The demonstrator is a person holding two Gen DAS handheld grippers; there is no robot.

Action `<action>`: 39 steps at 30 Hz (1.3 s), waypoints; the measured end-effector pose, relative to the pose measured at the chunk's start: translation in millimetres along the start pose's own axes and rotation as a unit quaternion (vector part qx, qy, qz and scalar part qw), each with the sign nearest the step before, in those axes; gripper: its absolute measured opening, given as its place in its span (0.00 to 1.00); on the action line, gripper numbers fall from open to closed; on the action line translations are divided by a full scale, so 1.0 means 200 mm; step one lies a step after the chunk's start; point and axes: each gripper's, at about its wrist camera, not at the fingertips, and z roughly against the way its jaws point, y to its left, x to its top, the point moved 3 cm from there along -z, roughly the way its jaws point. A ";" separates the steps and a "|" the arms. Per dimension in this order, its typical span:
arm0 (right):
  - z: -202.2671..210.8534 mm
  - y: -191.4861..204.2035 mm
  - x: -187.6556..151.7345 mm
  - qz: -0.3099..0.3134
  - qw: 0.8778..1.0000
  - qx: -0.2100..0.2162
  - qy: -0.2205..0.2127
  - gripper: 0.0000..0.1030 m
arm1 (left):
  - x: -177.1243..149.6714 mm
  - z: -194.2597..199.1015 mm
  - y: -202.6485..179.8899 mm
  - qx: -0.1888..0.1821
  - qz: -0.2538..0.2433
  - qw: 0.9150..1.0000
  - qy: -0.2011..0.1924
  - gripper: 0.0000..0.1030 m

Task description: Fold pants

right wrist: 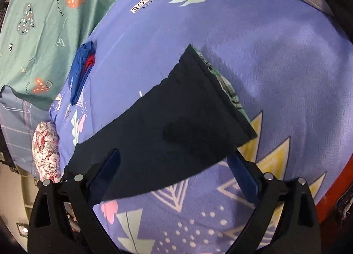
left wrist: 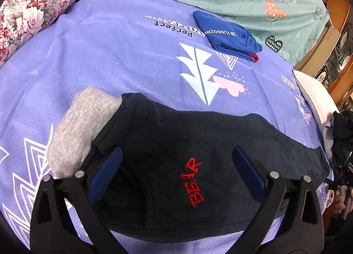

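1. Black pants (left wrist: 176, 154), marked "BEAR" in red, lie flat on the purple bedsheet (left wrist: 110, 55); grey waistband (left wrist: 77, 126) at 9 o'clock.
2. Left gripper (left wrist: 176, 165): jaws spread wide above the pants, gripping nothing.
3. Right gripper (right wrist: 174, 165): jaws spread wide over the pant leg (right wrist: 176, 126), hem at 1 o'clock.
4. Folded blue garment (left wrist: 229, 33) at 1 o'clock, well apart.

**Open bedspread beyond the dark pants**

Bare purple bedspread (left wrist: 99, 60) is left free between the black pants (left wrist: 176, 150) and the far edge. The far-left corner is blocked by a floral pillow (left wrist: 37, 4); folded blue pants (left wrist: 227, 33) are found near the far-right edge.
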 end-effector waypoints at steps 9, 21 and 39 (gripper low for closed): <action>-0.02 0.01 0.03 -0.009 0.997 -0.033 -0.071 0.89 | 0.00 0.00 0.01 -0.009 0.006 1.000 0.001 0.98; 0.07 0.29 -0.07 0.135 0.972 -0.069 -0.179 0.12 | 0.00 0.02 0.03 -0.035 0.021 0.999 -0.005 0.98; -0.30 1.17 -0.64 0.471 0.881 0.039 0.032 0.55 | 0.00 0.04 0.04 -0.033 0.022 0.999 -0.008 0.98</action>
